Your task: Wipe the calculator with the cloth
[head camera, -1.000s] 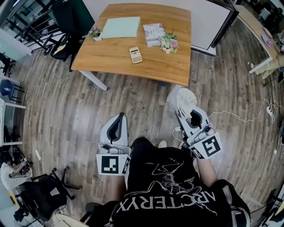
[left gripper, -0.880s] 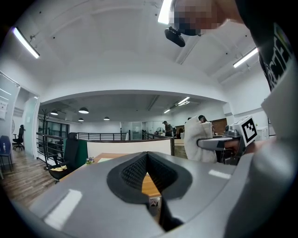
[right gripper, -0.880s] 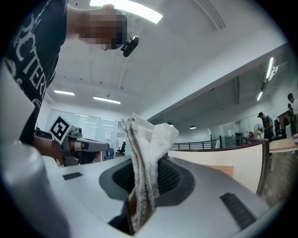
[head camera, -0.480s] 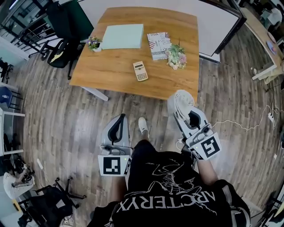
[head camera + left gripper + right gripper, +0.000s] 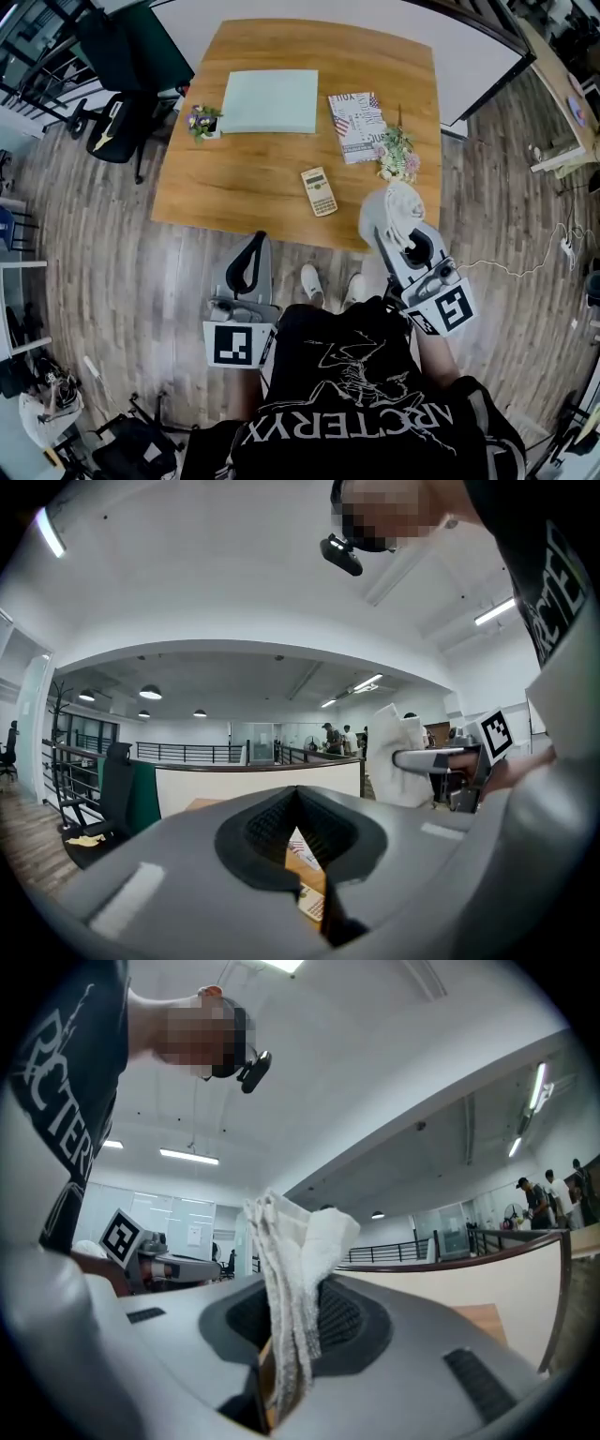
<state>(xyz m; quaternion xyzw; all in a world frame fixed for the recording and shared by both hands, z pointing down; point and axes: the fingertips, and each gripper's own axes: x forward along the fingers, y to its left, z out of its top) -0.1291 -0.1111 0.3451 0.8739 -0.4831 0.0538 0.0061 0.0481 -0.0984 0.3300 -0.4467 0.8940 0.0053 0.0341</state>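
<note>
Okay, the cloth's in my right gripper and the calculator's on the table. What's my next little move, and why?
Probably carry the right gripper forward and leftward, lowering the cloth toward the calculator. The jaws are shut on the cloth, but it shows near the table's near right corner, apart from the calculator lying to its left.

Counter [image 5: 262, 178]: warm orange-brown wood grain.
Calculator [image 5: 319, 191]: cream body, dark screen, yellowish keys.
Cloth [image 5: 398, 208]: white, plain.
Pad [image 5: 269, 101]: pale mint green, plain.
Booklet [image 5: 356, 113]: white with red and blue print, striped flag motif.
Flowers [image 5: 397, 155]: pink and white blooms, green leaves.
Pot plant [image 5: 202, 121]: purple and yellow blooms.
Floor [image 5: 122, 253]: grey-brown planks.
Left gripper [image 5: 255, 246]: light grey, black pads, black-on-white square marker.
Right gripper [image 5: 392, 232]: same grey, black and white.
Shirt [image 5: 356, 412]: black, white print.
</note>
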